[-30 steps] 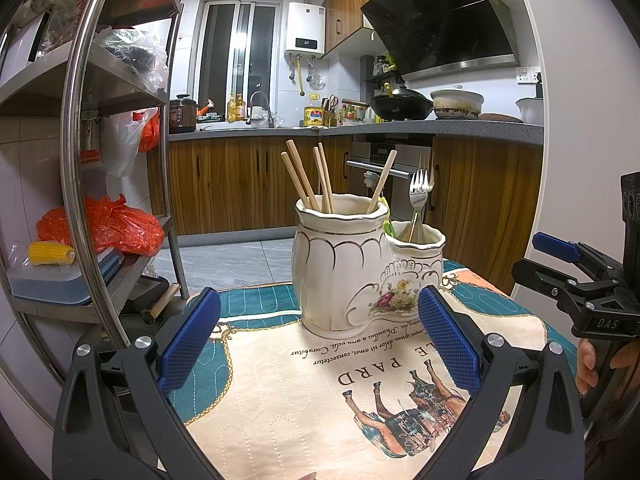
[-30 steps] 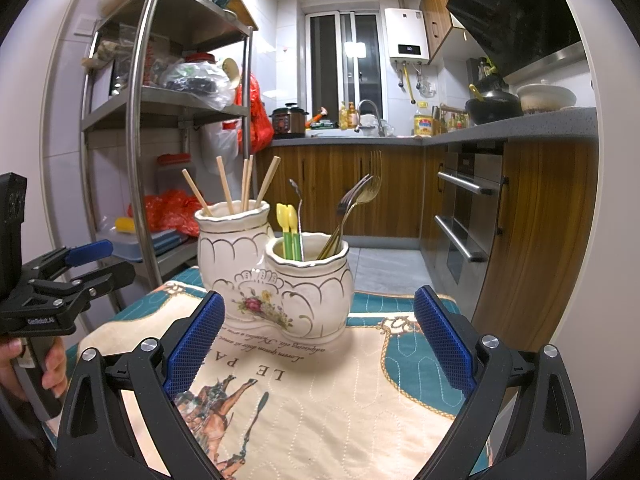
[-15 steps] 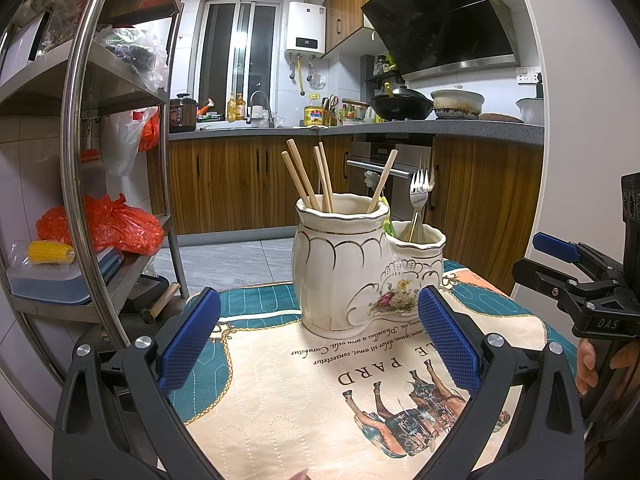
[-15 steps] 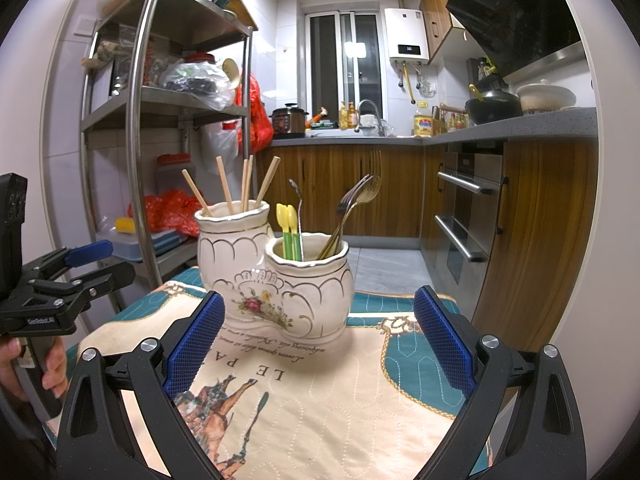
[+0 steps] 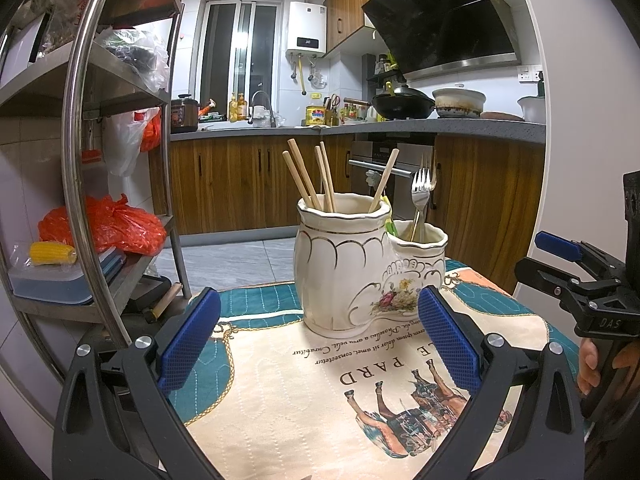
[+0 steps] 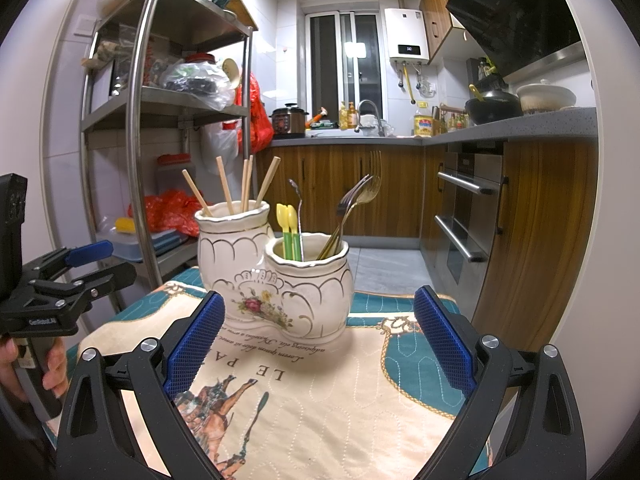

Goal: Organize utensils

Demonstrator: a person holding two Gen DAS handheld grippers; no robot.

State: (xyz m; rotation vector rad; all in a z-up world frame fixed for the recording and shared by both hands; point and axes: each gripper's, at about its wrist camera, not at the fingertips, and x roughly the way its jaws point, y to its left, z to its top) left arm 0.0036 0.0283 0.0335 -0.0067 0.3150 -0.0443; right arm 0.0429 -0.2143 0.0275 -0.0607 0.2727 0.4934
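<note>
A white ceramic double holder (image 5: 352, 268) (image 6: 276, 280) with gold trim and a flower motif stands on the horse-print cloth (image 5: 304, 392) (image 6: 320, 392). Its taller pot holds several wooden chopsticks (image 5: 312, 180) (image 6: 240, 184). The lower pot holds forks (image 5: 422, 192) (image 6: 356, 204), a gold spoon and yellow-green plastic utensils (image 6: 289, 232). My left gripper (image 5: 320, 340) stands open in front of the holder, nothing between its blue pads. My right gripper (image 6: 316, 340) is open and empty too, facing the holder from the other side. Each gripper shows at the edge of the other's view, held in a hand.
A steel shelf rack (image 5: 80, 160) (image 6: 136, 152) with bags, a box and corn stands left of the table. Wooden cabinets (image 5: 240, 184), an oven (image 6: 464, 216) and a counter with pots (image 5: 404, 106) lie beyond. The cloth's far edge drops to the tiled floor (image 5: 236, 260).
</note>
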